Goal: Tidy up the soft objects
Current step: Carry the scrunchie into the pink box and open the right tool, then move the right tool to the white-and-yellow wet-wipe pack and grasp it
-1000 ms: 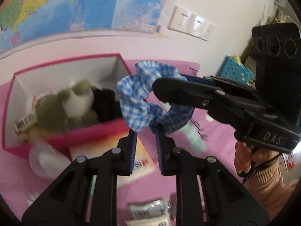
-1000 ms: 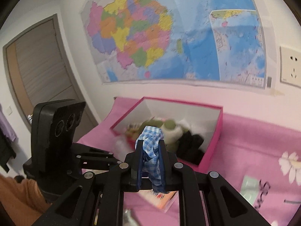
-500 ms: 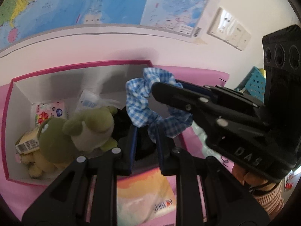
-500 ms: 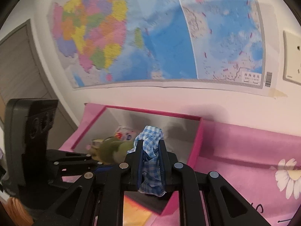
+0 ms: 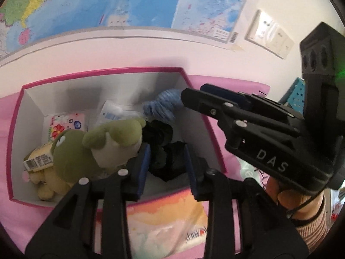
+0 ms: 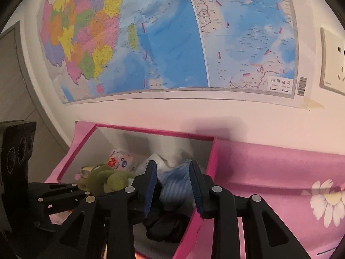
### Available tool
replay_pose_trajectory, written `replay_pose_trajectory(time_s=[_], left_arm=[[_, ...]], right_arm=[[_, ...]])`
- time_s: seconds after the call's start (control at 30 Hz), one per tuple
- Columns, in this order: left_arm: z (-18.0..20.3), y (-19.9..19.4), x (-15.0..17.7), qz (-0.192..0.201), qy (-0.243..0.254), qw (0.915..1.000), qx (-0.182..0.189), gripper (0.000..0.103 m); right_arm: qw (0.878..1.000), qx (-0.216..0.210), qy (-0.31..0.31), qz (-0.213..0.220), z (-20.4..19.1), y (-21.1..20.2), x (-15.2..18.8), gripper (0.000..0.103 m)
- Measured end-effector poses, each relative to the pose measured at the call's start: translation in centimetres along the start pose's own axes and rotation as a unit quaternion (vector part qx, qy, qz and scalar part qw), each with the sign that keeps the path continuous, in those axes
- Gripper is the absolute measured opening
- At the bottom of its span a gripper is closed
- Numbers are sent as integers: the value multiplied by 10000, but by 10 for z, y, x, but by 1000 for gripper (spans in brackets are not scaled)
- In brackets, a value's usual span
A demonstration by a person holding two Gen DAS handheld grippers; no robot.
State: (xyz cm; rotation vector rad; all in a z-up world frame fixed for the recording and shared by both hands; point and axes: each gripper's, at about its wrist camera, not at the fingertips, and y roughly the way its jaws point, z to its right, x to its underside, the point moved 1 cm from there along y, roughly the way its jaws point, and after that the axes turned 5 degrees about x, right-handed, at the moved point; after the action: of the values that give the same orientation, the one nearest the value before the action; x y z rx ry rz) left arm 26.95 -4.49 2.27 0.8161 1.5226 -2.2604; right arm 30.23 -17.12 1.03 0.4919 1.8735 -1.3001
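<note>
A blurred blue checked scrunchie (image 5: pixel 160 105) sits in the far right part of the open pink box (image 5: pixel 103 72), its white inside showing. Just nearer lies a crumpled black cloth (image 5: pixel 163 151). To the left a green plush frog (image 5: pixel 94 146) lies on its side, over a yellow plush toy (image 5: pixel 46 185) at the near left corner. From the right wrist the scrunchie (image 6: pixel 174 183) lies above the black cloth (image 6: pixel 166 226).

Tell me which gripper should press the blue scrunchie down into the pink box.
Right. The right gripper hangs open directly over the blurred blue scrunchie inside the pink box. The left gripper, also open, faces the black cloth.
</note>
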Motion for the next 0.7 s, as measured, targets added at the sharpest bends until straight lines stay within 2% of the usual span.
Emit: replay_pose_trajectory(time_s=[0.2, 0.37, 0.47, 0.53, 0.7], left_arm=[[14, -29, 22, 279, 389, 9987, 183, 34], [23, -62, 47, 497, 604, 9957, 494, 35], [26, -75, 64, 506, 669, 9944, 640, 36], [27, -77, 77, 468, 668, 9940, 731, 36], [32, -74, 117, 202, 773, 9934, 825, 37]], right_arm=[[9996, -273, 10, 50, -3, -26, 16, 34], [9969, -750, 116, 197, -3, -64, 32, 38], [9943, -1015, 218, 262, -3, -87, 44, 39], [9928, -1132, 262, 275, -2, -102, 55, 45], [9906, -1339, 272, -14, -4, -121, 93, 47]])
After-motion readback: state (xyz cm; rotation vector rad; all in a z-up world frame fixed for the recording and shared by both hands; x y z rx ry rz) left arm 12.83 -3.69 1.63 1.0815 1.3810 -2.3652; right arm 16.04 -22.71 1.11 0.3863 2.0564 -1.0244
